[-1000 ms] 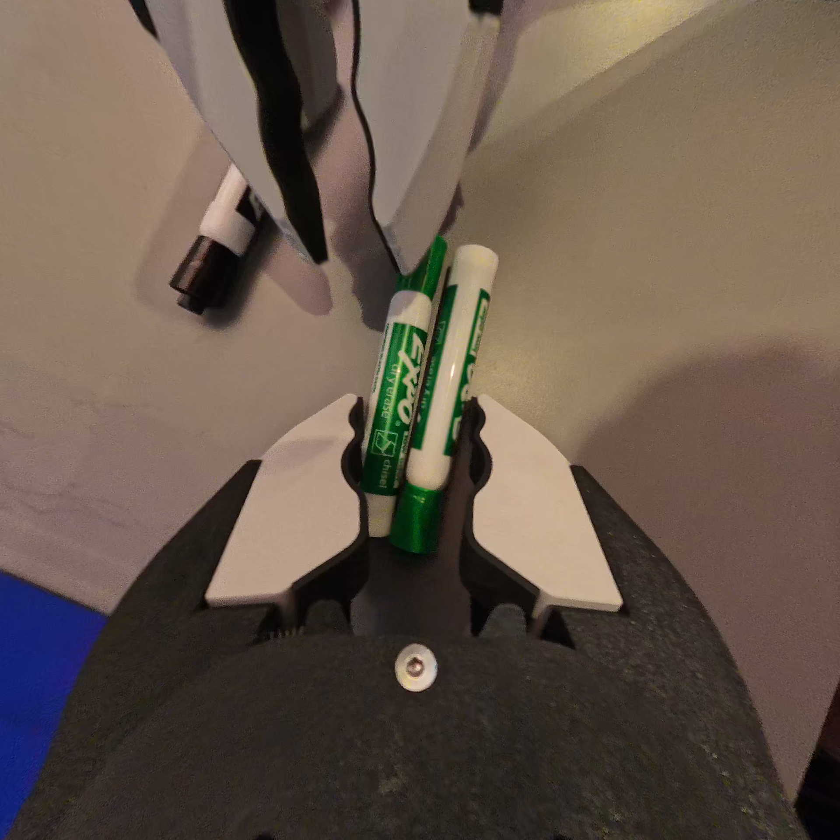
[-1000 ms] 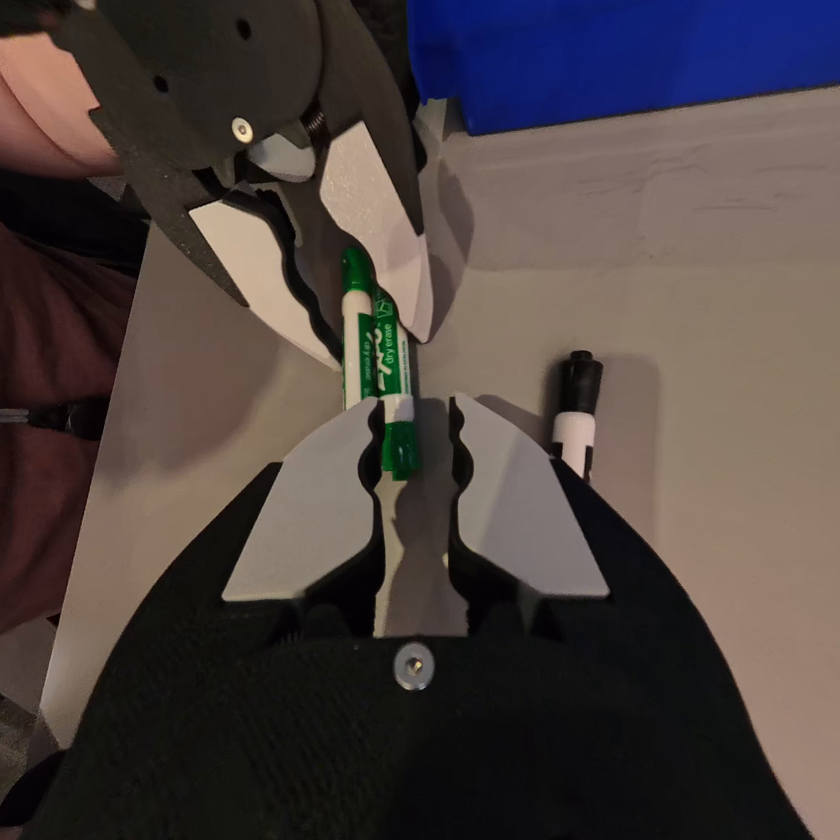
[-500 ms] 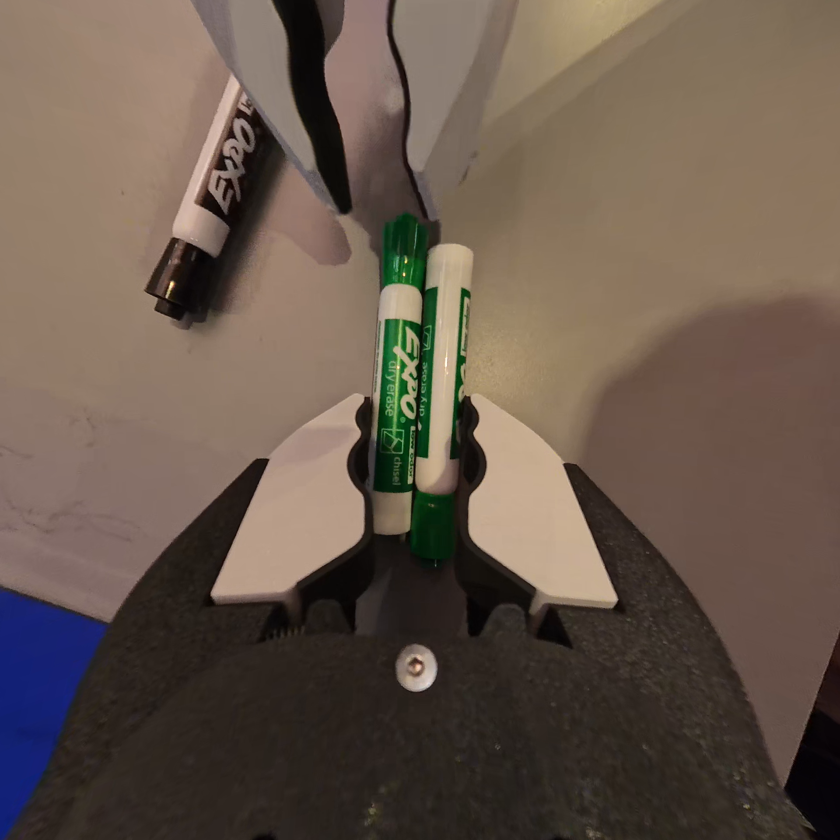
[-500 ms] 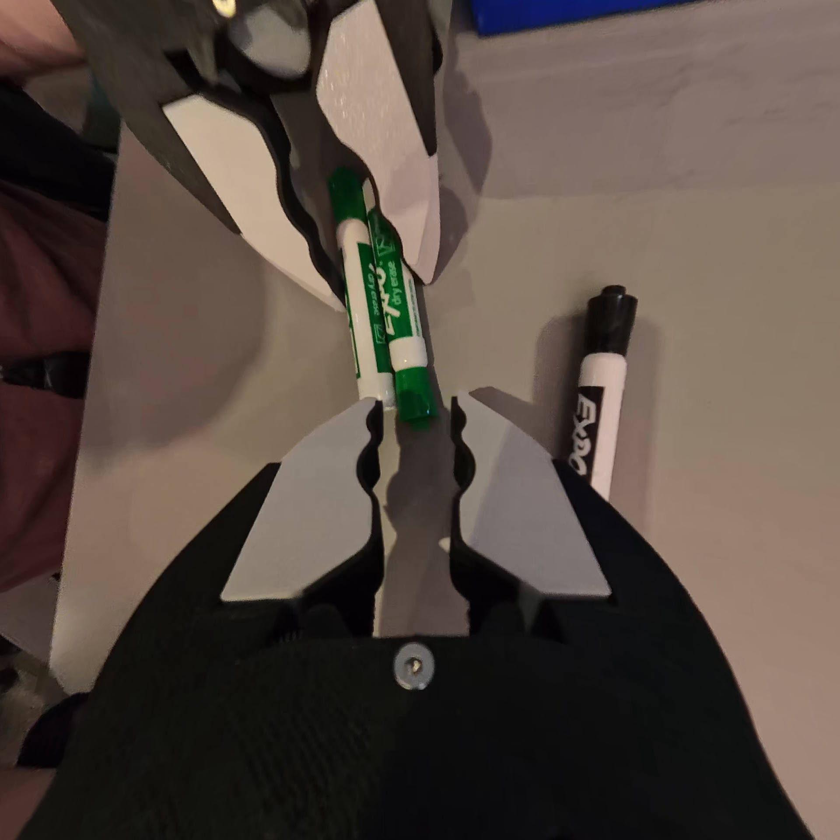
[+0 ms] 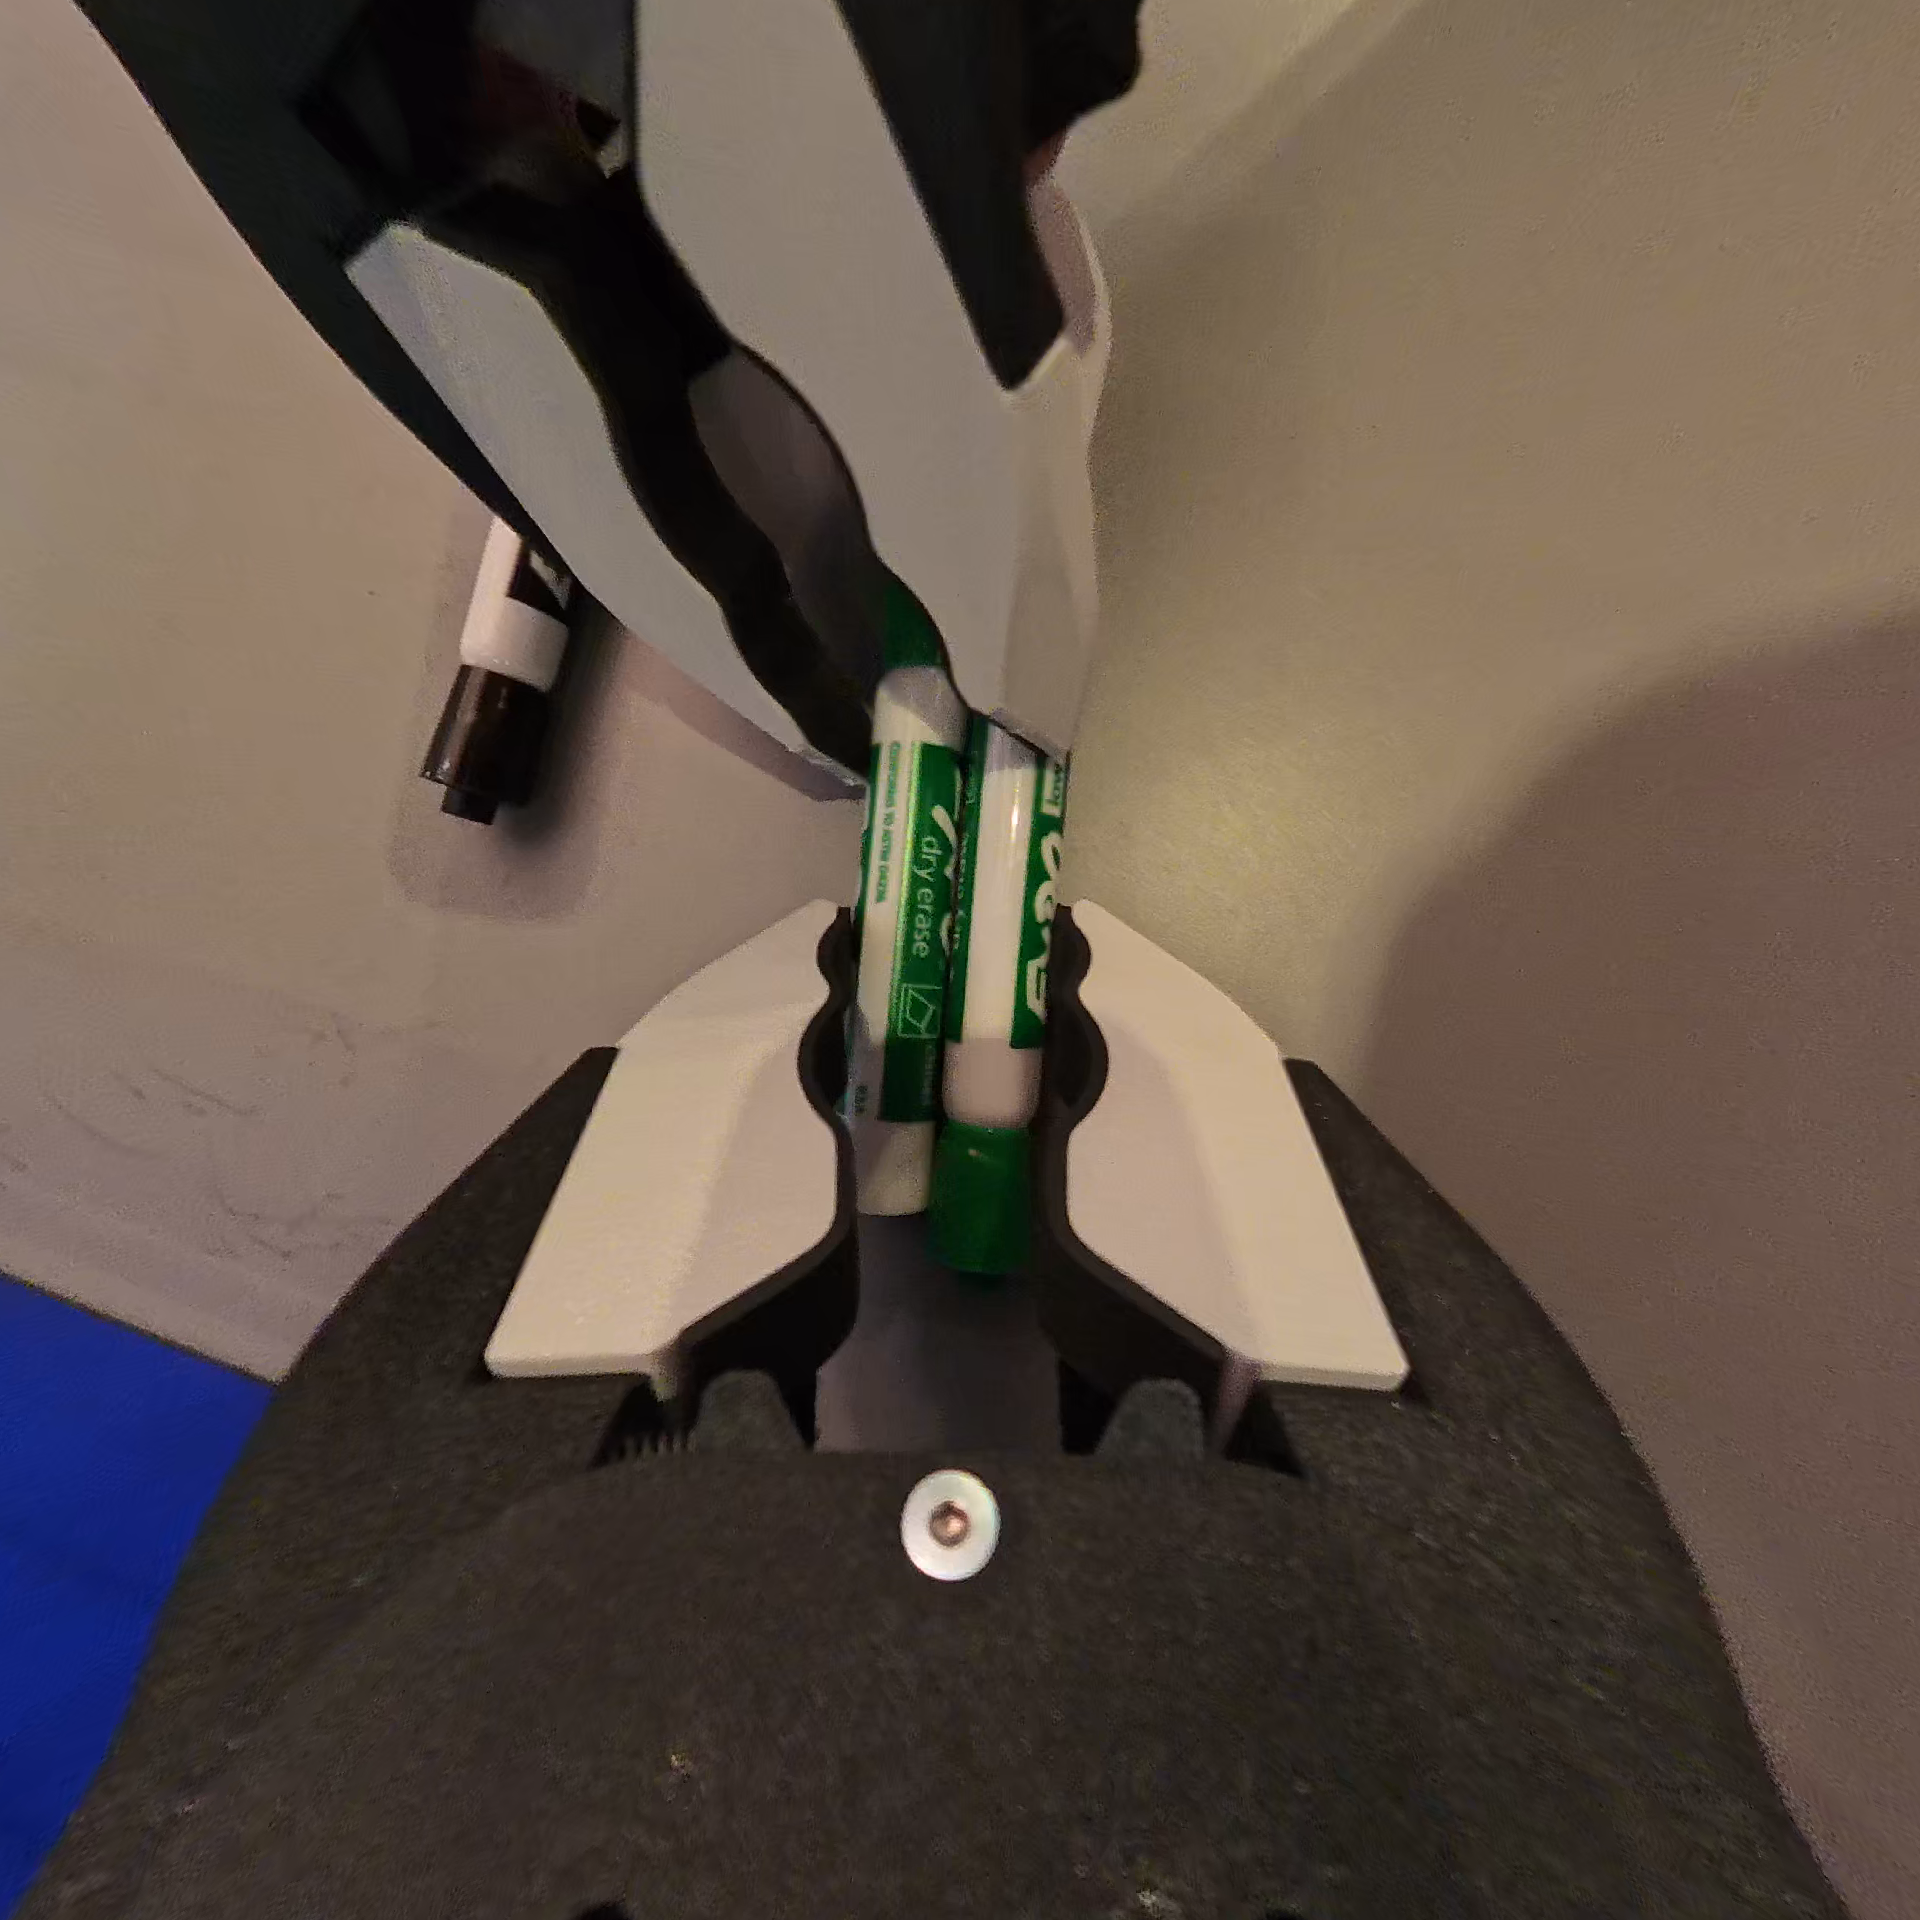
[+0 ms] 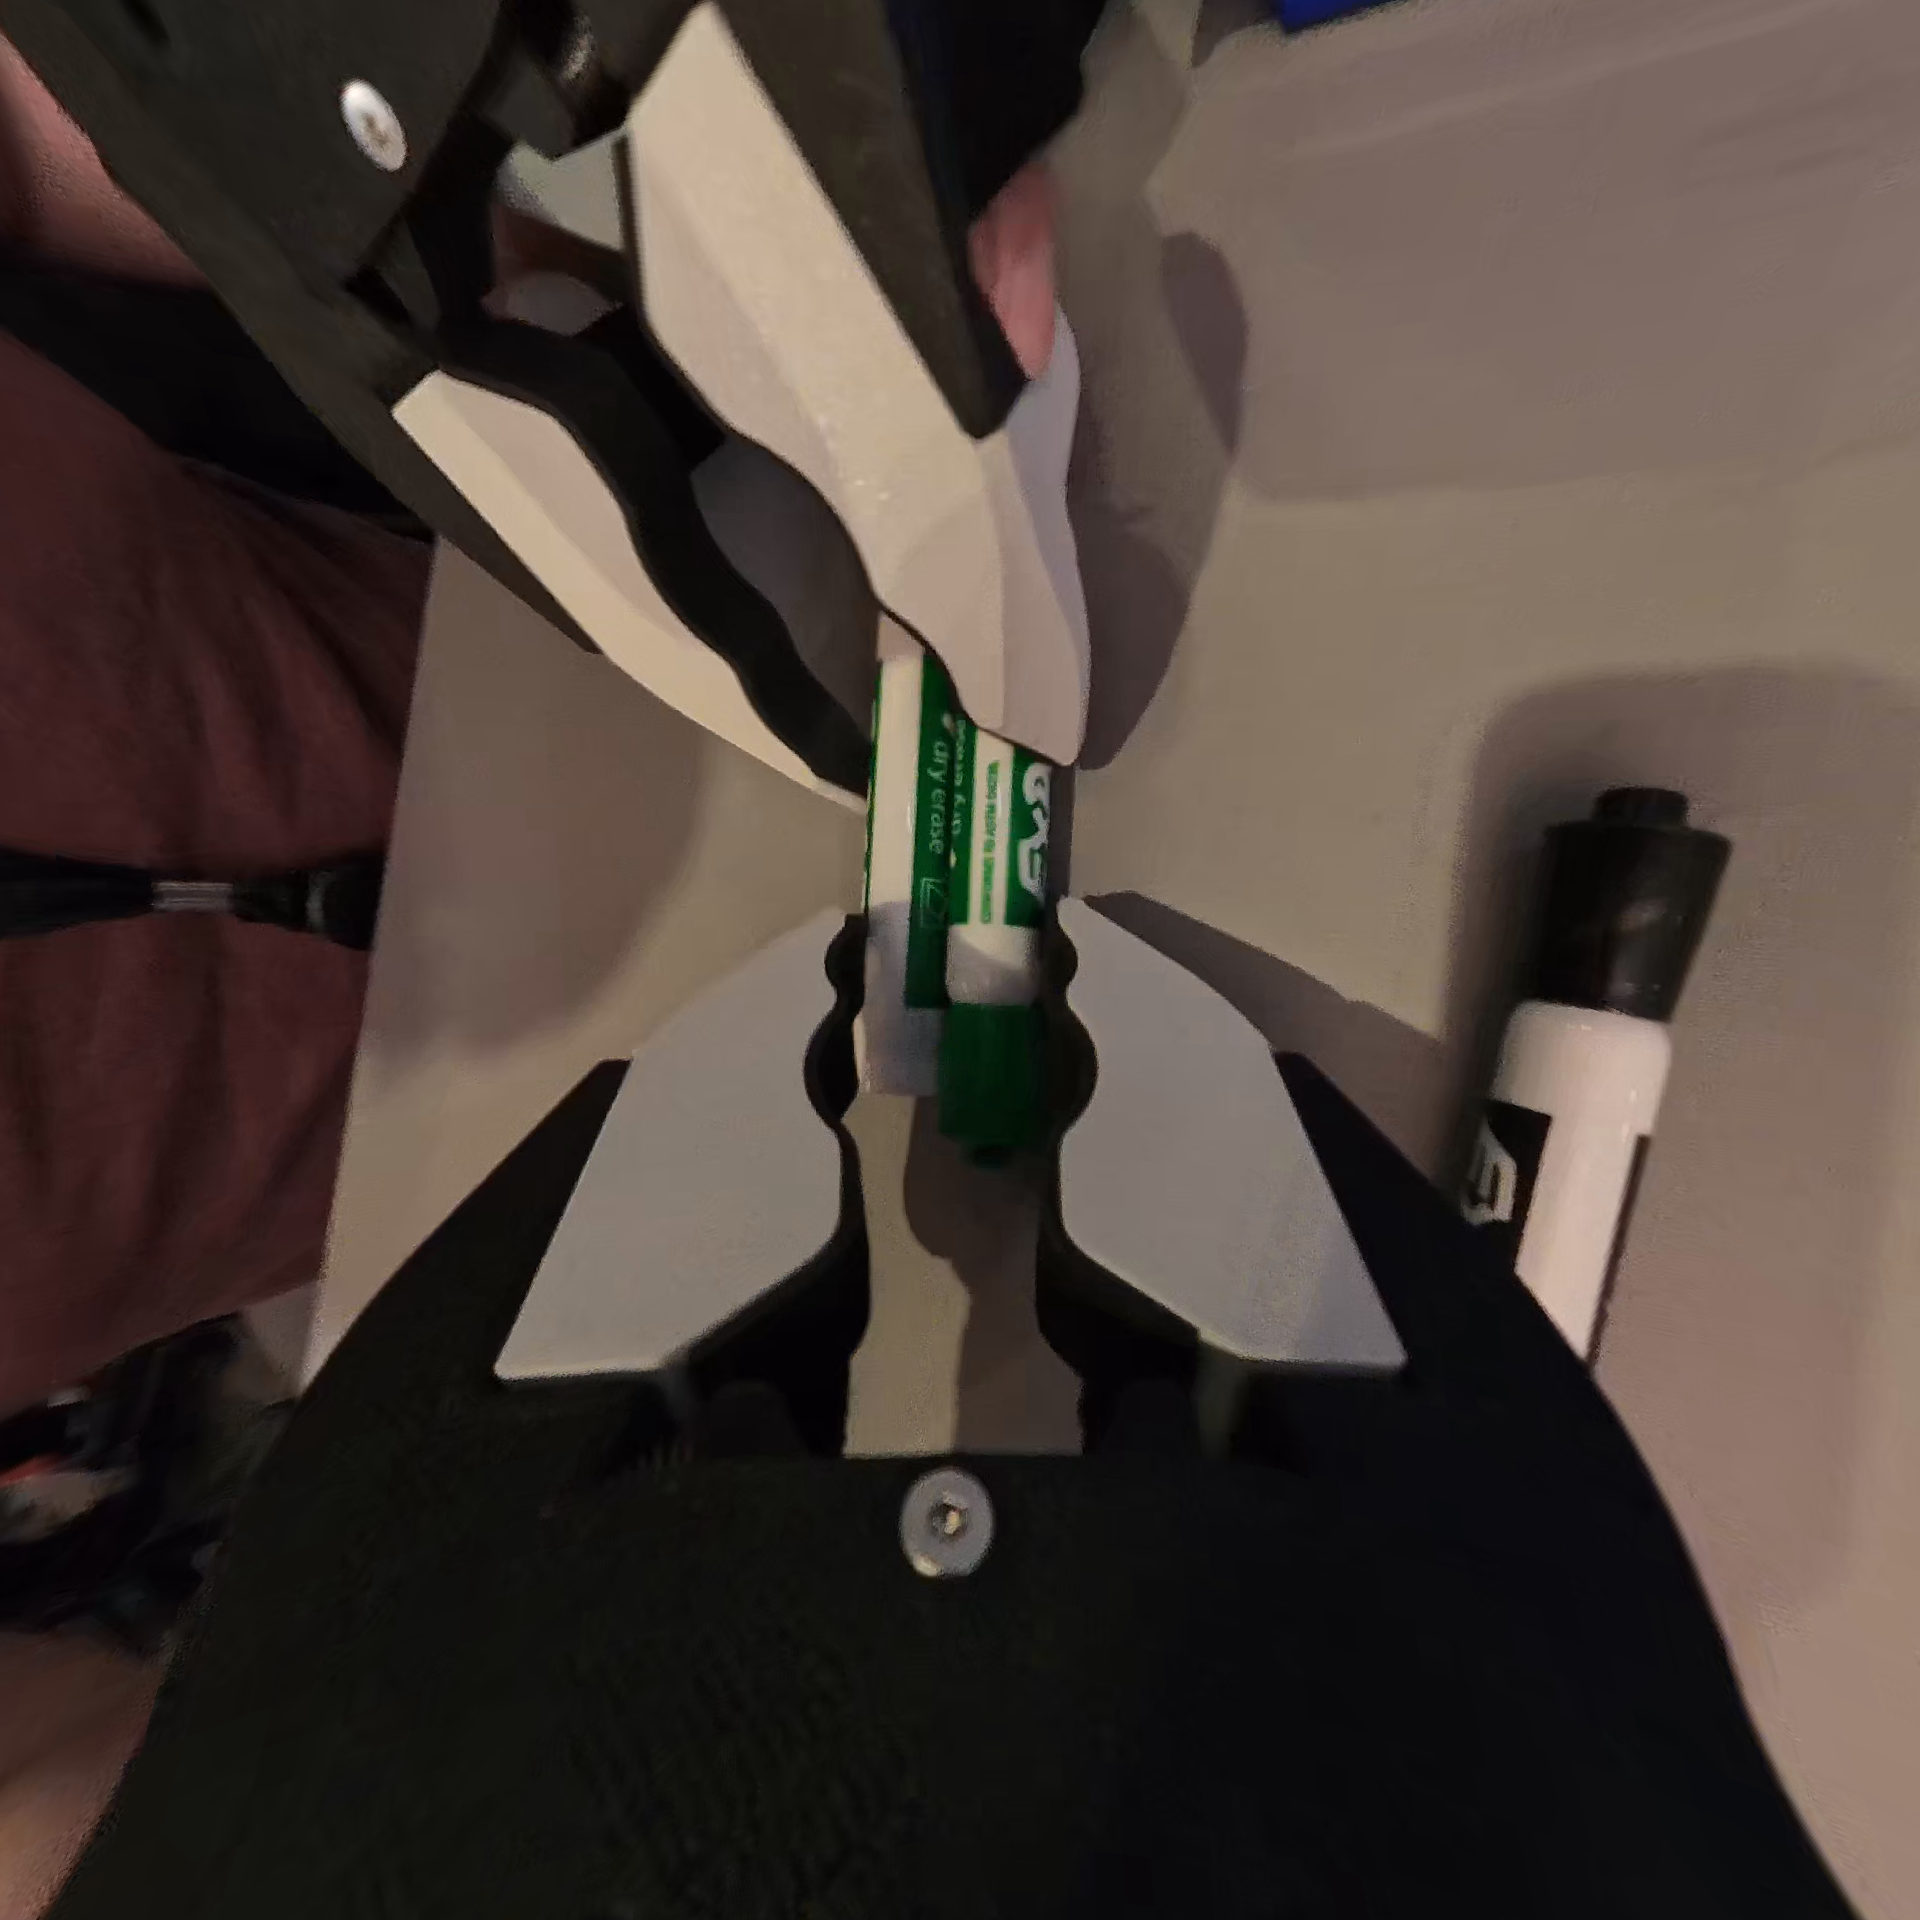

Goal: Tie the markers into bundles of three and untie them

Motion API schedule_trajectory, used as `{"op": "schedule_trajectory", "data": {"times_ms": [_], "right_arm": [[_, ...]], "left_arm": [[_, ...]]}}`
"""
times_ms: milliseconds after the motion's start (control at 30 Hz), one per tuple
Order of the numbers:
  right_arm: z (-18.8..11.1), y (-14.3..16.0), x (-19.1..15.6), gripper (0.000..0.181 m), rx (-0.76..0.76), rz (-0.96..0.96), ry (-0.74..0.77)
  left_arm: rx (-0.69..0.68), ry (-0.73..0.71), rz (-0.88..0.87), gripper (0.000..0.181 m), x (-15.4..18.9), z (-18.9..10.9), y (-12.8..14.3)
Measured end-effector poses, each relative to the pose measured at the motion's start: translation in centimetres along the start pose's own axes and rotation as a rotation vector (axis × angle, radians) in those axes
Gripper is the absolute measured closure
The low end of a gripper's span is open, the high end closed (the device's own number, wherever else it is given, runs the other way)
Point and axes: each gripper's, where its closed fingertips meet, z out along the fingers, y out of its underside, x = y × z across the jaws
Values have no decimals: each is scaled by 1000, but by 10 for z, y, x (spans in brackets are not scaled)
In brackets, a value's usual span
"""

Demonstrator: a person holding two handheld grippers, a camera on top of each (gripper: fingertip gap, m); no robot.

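Two green dry-erase markers (image 5: 956, 935) lie side by side, pointing opposite ways. My left gripper (image 5: 951, 920) is shut on them near one end, just above the pale table (image 5: 1455, 520). My right gripper (image 6: 961, 909) faces it from the other end. Its jaws are a narrow gap apart and flank the markers' (image 6: 966, 862) other end, one cap between them. In the left wrist view the right gripper (image 5: 945, 758) comes down from the top. In the right wrist view the left gripper (image 6: 956, 774) does the same. A black marker (image 6: 1590, 1029) lies loose on the table beside my right gripper, also in the left wrist view (image 5: 499, 686). I see no tie.
The table's edge (image 6: 405, 831) runs close on the left of the right wrist view, with a person's dark red clothing (image 6: 156, 727) beyond it. A fingertip (image 6: 1013, 281) shows on the left gripper. A blue object (image 5: 94, 1455) sits at the lower left of the left wrist view. The tips of both grippers are at nearly the same place.
My right gripper has moved forward, so the green markers' end now sits between its jaws instead of just beyond their tips. The two grippers are much closer together. The left grip is unchanged.
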Motion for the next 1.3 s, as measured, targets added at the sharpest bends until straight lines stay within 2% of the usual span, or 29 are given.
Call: {"op": "schedule_trajectory", "data": {"times_ms": [167,333,667,867,1033,1133,1200,1300], "right_arm": [[1,-4,-2,155,-64,193,-203],[11,0,-23,156,-198,202,-354],[12,-1,-20,160,-218,212,-325],[12,-2,-26,160,-157,276,-367],[9,-5,-27,160,-132,350,-357],[4,-10,-29,160,-102,376,-375],[3,-12,-30,160,-92,393,-379],[2,-10,-28,161,-90,392,-369]], "left_arm": [[27,-24,-9,142,-1,0,0],[35,-49,7,141,-3,-1,0],[41,-39,-8,139,-8,0,0],[12,7,-43,124,-11,-2,1],[-4,36,21,133,-9,-8,-4],[-23,38,38,133,-10,-8,-6],[-56,33,47,127,-12,-6,-4],[-113,35,80,129,-12,-4,-1]]}}
